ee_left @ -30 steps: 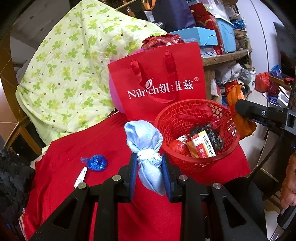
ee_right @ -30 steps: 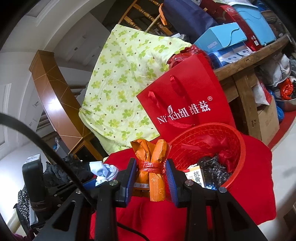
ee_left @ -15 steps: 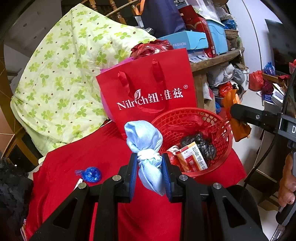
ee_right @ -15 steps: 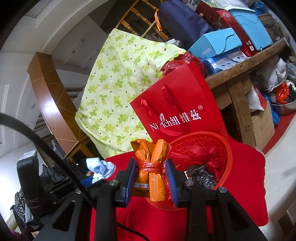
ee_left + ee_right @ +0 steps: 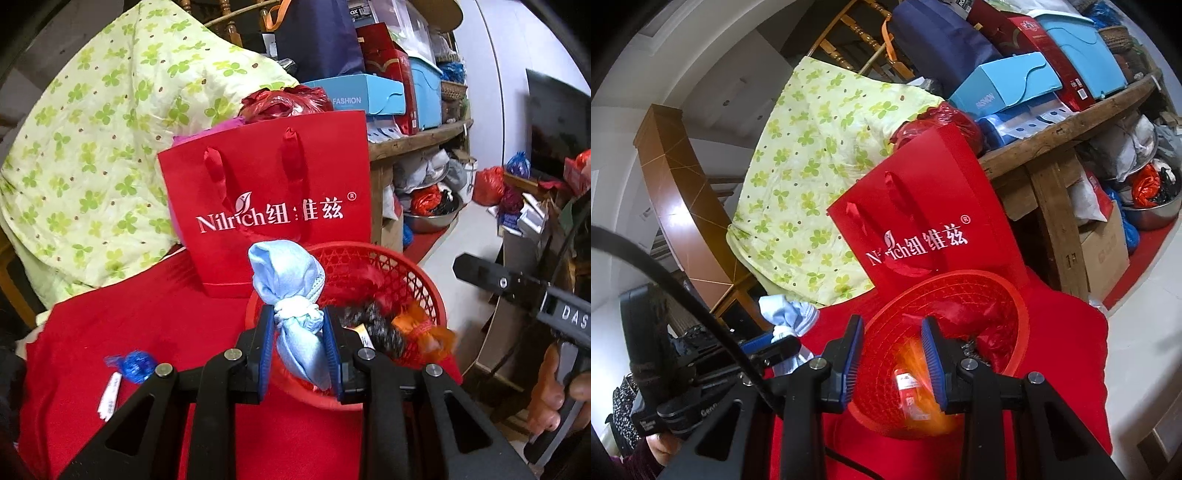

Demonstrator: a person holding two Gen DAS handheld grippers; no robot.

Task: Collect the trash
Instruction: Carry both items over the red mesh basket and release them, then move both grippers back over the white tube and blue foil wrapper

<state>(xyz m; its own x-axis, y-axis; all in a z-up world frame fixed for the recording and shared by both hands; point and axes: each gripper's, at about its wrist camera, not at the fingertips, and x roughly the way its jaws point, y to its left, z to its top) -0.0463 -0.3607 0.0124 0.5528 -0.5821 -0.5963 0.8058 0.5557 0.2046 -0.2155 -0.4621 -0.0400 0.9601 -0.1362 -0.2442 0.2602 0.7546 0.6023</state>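
Note:
My left gripper (image 5: 299, 332) is shut on a knotted light-blue cloth bundle (image 5: 286, 269), held just over the near-left rim of the red mesh basket (image 5: 369, 249). The basket holds black crumpled trash (image 5: 373, 325) and a small box. An orange bundle (image 5: 421, 325) shows as a blur inside the basket. In the right wrist view my right gripper (image 5: 892, 332) hangs over the basket (image 5: 960, 275); its jaws stand apart and the orange bundle (image 5: 919, 369) streaks down below them, free of the pads. The left gripper (image 5: 768, 343) with its blue bundle (image 5: 786, 310) is at the left.
A red paper bag (image 5: 266, 206) stands behind the basket on the red cloth (image 5: 147, 314). A blue foil wrapper (image 5: 133, 363) and a white wrapper (image 5: 109, 395) lie on the cloth at the left. A green-flowered quilt (image 5: 92, 166) drapes behind; cluttered shelves stand at the right.
The orange bundle has left my right gripper and dropped into the basket. My left gripper has carried the blue bundle rightwards, up to the basket's rim.

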